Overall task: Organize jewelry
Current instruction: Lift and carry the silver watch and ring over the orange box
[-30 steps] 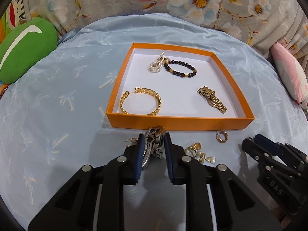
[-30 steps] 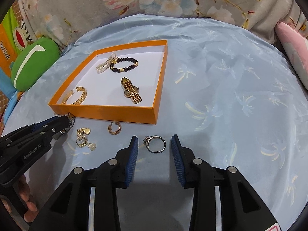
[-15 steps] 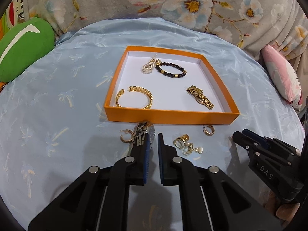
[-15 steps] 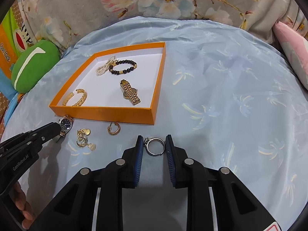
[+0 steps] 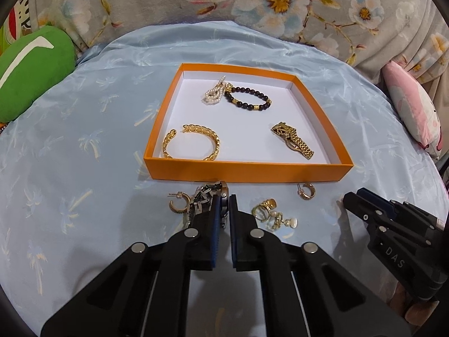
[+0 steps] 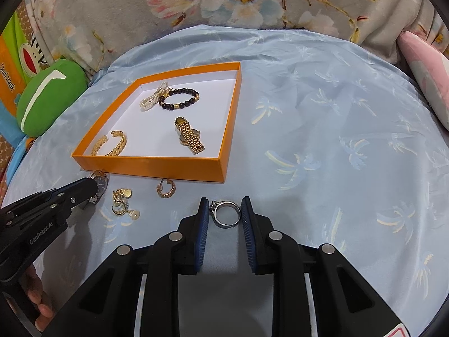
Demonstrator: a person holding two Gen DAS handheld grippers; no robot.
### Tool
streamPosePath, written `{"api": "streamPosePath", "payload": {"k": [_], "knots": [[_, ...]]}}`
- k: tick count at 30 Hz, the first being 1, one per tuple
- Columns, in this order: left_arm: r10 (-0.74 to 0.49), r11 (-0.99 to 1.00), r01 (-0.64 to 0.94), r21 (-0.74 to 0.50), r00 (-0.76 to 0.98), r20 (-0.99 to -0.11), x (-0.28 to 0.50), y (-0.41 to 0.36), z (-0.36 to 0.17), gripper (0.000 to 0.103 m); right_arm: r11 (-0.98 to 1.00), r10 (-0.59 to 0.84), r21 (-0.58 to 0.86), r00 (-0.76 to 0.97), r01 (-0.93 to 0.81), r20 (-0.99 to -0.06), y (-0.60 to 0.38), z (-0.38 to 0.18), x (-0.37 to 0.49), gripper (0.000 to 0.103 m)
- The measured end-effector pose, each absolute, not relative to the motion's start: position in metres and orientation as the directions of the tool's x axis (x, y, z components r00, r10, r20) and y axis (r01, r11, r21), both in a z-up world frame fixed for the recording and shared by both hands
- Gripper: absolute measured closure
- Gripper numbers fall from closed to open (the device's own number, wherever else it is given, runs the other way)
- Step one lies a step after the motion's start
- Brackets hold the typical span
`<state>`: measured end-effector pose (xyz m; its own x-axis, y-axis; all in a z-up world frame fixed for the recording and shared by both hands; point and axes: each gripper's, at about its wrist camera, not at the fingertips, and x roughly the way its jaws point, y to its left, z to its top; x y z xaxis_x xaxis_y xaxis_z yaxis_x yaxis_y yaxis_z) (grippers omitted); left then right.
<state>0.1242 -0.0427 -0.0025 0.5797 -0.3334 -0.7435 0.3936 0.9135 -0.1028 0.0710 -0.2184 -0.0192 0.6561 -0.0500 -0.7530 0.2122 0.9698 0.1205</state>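
Left gripper (image 5: 222,210): its blue pads are pressed nearly together on the silver watch (image 6: 98,185), pinching it at the case; the band bunches out to the left of the fingers. The watch sits just in front of the near wall of the orange tray (image 5: 244,172), and whether it is lifted off the cloth cannot be told.

Right gripper (image 6: 225,214): its pads stand either side of the silver ring (image 6: 226,214), at or near the band's outer edges. Firm contact cannot be confirmed; it looks like a pinch just forming.

Loose pieces: two gold hoop earrings (image 5: 306,191) and a cluster of gold and pearl earrings (image 5: 272,214) lie on the blue cloth (image 5: 84,168) between the grippers and the tray.

Tray contents: a gold cuff (image 5: 191,142), a pearl piece (image 5: 214,95), a dark bead bracelet (image 5: 248,99) and a gold watch (image 5: 293,139) lie apart on the white floor.

Progress: judged roughly half done; four pieces are in, and the silver watch, the ring and the earrings are left outside.

Orientation: the silver watch's long axis seems to run toward the tray, case at the far end, band trailing toward the left gripper. The ring lies nearly flat, stone setting toward the left finger.
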Motion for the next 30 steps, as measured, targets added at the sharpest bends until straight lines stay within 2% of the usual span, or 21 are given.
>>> {"api": "streamPosePath", "payload": {"k": [20,30], "knots": [[-0.354,0.921,0.367,-0.130,0.650,-0.673,0.083,-0.009,0.052,0.098,0.973,-0.017,0.163,0.750,0.166,-0.661,-0.205,0.020,0.039,0.081],[-0.318,0.938,0.332,-0.100,0.709,-0.629,0.116,0.003,0.092,0.098,0.981,-0.014,0.146,0.791,0.130,-0.611,-0.206,0.057,0.069,0.081]]}}
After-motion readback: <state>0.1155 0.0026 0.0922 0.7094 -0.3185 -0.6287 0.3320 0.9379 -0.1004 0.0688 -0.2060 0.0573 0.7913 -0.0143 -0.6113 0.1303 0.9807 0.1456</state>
